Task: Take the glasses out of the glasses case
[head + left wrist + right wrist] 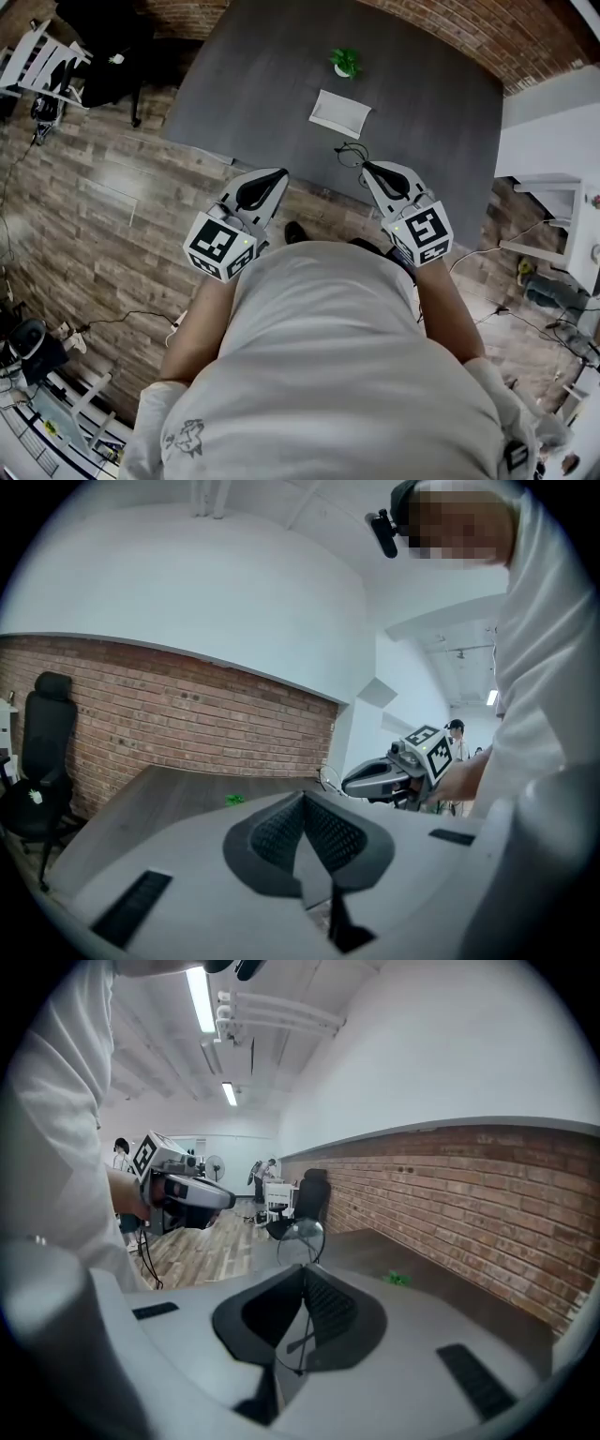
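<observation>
While we held both grippers level before the chest, the right gripper [367,169] had its fingers clenched on the thin frame of the glasses [350,154], which were off the counter [441,112], over its near edge. The left gripper [278,174] had its fingers pressed together on nothing. The white glasses case [339,112] lay on the counter beyond the glasses, near a small green plant [345,62].

The dark grey bench [253,84] carries a flat white glasses case [339,112] near its middle, with a small green plant [345,62] at the case's twelve o'clock.
</observation>
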Demonstrator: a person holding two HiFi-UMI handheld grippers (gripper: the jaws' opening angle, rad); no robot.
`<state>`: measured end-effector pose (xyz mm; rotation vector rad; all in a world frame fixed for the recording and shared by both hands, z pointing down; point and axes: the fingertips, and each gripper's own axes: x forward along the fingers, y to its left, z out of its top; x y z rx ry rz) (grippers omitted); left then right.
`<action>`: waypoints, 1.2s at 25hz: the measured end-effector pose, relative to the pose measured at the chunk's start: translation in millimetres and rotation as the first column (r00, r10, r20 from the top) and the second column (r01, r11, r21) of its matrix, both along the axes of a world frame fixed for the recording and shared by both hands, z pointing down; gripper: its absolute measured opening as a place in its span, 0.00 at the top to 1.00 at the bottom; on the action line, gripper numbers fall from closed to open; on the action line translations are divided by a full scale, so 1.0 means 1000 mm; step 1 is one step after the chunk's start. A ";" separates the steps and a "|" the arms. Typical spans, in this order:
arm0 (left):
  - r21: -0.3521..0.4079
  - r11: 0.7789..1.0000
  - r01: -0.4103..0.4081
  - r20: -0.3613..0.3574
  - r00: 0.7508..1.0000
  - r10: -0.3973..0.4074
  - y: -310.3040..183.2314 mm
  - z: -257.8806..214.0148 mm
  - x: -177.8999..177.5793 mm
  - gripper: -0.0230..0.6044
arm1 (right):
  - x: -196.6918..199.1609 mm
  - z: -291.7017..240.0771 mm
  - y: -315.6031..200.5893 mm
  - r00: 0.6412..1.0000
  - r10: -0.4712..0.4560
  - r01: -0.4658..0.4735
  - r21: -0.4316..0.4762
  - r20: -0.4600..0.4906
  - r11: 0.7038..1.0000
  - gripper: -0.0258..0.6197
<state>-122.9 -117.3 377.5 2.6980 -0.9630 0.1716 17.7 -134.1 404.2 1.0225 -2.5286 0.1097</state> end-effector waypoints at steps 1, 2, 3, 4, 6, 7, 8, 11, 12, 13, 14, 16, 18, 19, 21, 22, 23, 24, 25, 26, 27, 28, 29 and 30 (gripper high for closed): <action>-0.001 1.000 -0.001 0.003 1.000 0.001 0.003 0.000 0.005 0.95 | 0.005 -0.002 0.002 1.000 0.003 -0.003 0.002 0.006 1.000 0.94; -0.001 1.000 -0.002 0.006 1.000 0.002 0.006 -0.001 0.010 0.95 | 0.011 -0.003 0.004 1.000 0.005 -0.005 0.003 0.011 1.000 0.94; -0.001 1.000 -0.002 0.009 1.000 0.002 0.010 -0.001 0.016 0.95 | 0.018 -0.004 0.006 1.000 0.006 -0.006 0.003 0.015 1.000 0.94; -0.001 1.000 -0.002 0.012 1.000 0.002 0.012 -0.001 0.022 0.95 | 0.025 -0.004 0.008 1.000 0.007 -0.007 0.004 0.019 1.000 0.94; -0.002 1.000 0.002 0.020 1.000 -0.002 0.016 -0.001 0.034 0.95 | 0.039 -0.005 0.012 1.000 0.007 -0.007 0.006 0.025 1.000 0.94; -0.005 1.000 0.005 0.023 1.000 -0.004 0.018 0.000 0.040 0.95 | 0.046 -0.005 0.014 1.000 0.004 -0.004 0.008 0.029 1.000 0.94; -0.008 1.000 0.007 0.024 1.000 -0.007 0.021 0.000 0.046 0.95 | 0.053 -0.005 0.016 1.000 -0.001 0.000 0.013 0.031 1.000 0.94; -0.014 1.000 0.013 0.025 1.000 -0.012 0.031 0.000 0.068 0.95 | 0.070 -0.009 0.028 0.999 -0.024 0.023 0.034 0.032 0.999 0.94; -0.014 1.000 0.013 0.025 1.000 -0.012 0.035 -0.001 0.078 0.95 | 0.076 -0.010 0.033 0.999 -0.032 0.031 0.036 0.034 0.999 0.94; -0.014 1.000 0.013 0.026 1.000 -0.013 0.039 -0.001 0.087 0.95 | 0.083 -0.010 0.036 0.999 -0.038 0.037 0.034 0.038 0.999 0.94; -0.014 1.000 0.015 0.027 1.000 -0.015 0.042 -0.002 0.096 0.95 | 0.090 -0.009 0.039 0.998 -0.043 0.042 0.030 0.043 0.999 0.94; -0.011 1.000 0.023 0.029 0.999 -0.023 0.049 -0.003 0.115 0.95 | 0.105 -0.006 0.045 0.997 -0.054 0.053 0.021 0.053 0.998 0.94; -0.012 0.999 0.039 0.035 0.999 -0.039 0.059 -0.001 0.129 0.95 | 0.119 -0.004 0.054 0.996 -0.069 0.069 0.016 0.061 0.998 0.94; -0.015 0.999 0.051 0.038 0.998 -0.051 0.065 0.001 0.133 0.95 | 0.126 -0.003 0.060 0.995 -0.078 0.077 0.015 0.065 0.997 0.94; -0.023 0.996 0.081 0.043 0.996 -0.080 0.077 0.005 0.141 0.95 | 0.138 -0.001 0.071 0.993 -0.093 0.093 0.010 0.073 0.996 0.94; -0.027 0.995 0.096 0.044 0.995 -0.095 0.083 0.007 0.145 0.95 | 0.144 0.001 0.077 0.992 -0.102 0.102 0.006 0.076 0.995 0.94; -0.030 0.993 0.112 0.044 0.993 -0.110 0.089 0.008 0.149 0.95 | 0.149 0.002 0.083 0.991 -0.111 0.112 0.003 0.079 0.994 0.94; -0.033 0.992 0.125 0.044 0.991 -0.124 0.095 0.009 0.153 0.95 | 0.155 0.004 0.088 0.989 -0.122 0.122 0.001 0.080 0.993 0.94; -0.036 0.990 0.137 0.044 0.990 -0.135 0.102 0.010 0.158 0.95 | 0.160 0.006 0.094 0.988 -0.132 0.132 -0.002 0.080 0.991 0.94; -0.039 0.988 0.147 0.044 0.988 -0.146 0.109 0.011 0.163 0.95 | 0.166 0.008 0.100 0.987 -0.140 0.141 -0.005 0.081 0.990 0.94; -0.042 0.987 0.156 0.046 0.987 -0.154 0.115 0.013 0.168 0.95 | 0.171 0.011 0.105 0.986 -0.147 0.148 -0.010 0.082 0.989 0.94; -0.044 0.985 0.164 0.051 0.985 -0.162 0.122 0.014 0.173 0.95 | 0.176 0.013 0.109 0.984 -0.154 0.156 -0.015 0.086 0.988 0.94; -0.045 0.984 0.172 0.056 0.984 -0.169 0.129 0.014 0.178 0.95 | 0.181 0.015 0.114 0.983 -0.161 0.163 -0.018 0.090 0.986 0.94; -0.044 0.983 0.178 0.062 0.983 -0.175 0.135 0.014 0.182 0.95 | 0.185 0.017 0.118 0.981 -0.169 0.171 -0.019 0.094 0.985 0.94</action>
